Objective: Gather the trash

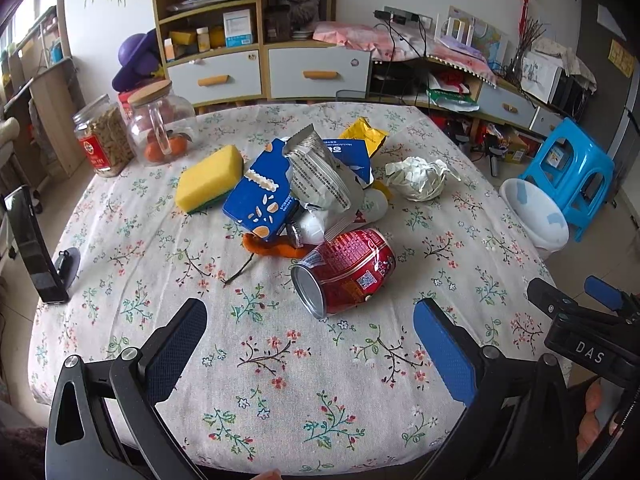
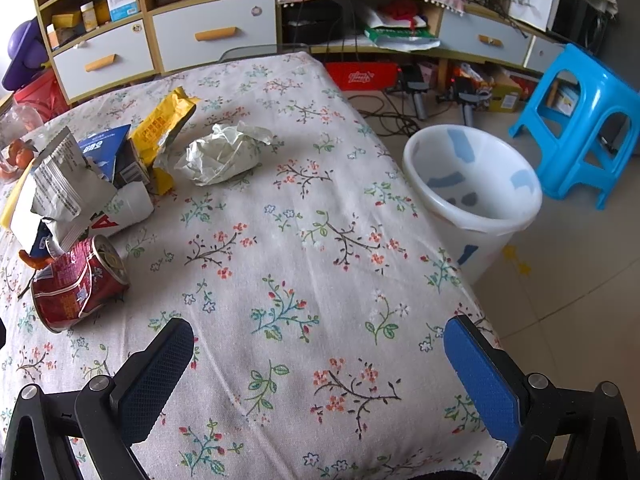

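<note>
Both grippers gape wide, nothing held. Dented red can (image 1: 345,272) lies on its side on the floral tablecloth (image 1: 280,360), straight ahead of the left gripper (image 1: 310,344), long axis slanting away to the right, base end nearest. Right gripper (image 2: 318,364) sits nearer the white bin (image 2: 472,184), w/ the can off to its left. Left looks the closer pick, I'd say.

A yellow sponge (image 1: 209,178) with a green underside lies on the floral tablecloth (image 1: 280,360). Beside it stand a lidded glass jar (image 1: 160,124) holding what look like oranges and a jar of nuts (image 1: 103,136). A blue plastic stool (image 2: 576,120) stands on the floor before the drawer cabinet (image 1: 264,68).
</note>
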### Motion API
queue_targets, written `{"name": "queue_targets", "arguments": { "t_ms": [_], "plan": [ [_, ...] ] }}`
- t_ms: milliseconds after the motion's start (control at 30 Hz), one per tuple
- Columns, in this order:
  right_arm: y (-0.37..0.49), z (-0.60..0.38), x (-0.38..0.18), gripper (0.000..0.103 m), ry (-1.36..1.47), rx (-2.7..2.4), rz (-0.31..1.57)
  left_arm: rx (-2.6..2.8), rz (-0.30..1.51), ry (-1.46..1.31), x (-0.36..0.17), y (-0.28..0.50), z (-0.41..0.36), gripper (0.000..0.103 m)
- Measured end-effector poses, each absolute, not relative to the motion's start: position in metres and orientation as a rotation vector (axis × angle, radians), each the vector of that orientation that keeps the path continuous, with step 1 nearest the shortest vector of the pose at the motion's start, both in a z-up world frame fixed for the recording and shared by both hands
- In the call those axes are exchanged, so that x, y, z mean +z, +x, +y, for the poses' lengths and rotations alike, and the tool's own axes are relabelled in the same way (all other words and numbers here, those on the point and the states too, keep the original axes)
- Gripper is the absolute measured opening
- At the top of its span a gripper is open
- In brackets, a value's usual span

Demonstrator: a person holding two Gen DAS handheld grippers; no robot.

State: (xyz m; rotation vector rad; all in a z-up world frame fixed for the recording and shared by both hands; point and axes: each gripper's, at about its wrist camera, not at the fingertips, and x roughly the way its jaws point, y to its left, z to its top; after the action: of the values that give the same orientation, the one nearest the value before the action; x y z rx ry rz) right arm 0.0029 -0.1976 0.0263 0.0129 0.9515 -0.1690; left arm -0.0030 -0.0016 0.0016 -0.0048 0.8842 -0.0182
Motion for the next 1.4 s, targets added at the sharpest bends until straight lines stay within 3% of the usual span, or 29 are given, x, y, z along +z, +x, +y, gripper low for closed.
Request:
{"name": "queue_targets", "arguments": {
  "t_ms": [1400],
  "plan": [
    [0.0041,-0.1990,0.0206,0.103,0.028,-0.174,0.963,-0.034,0.893,-0.016,0.0013,-0.0035,-0.0010,0.103]
  ]
}}
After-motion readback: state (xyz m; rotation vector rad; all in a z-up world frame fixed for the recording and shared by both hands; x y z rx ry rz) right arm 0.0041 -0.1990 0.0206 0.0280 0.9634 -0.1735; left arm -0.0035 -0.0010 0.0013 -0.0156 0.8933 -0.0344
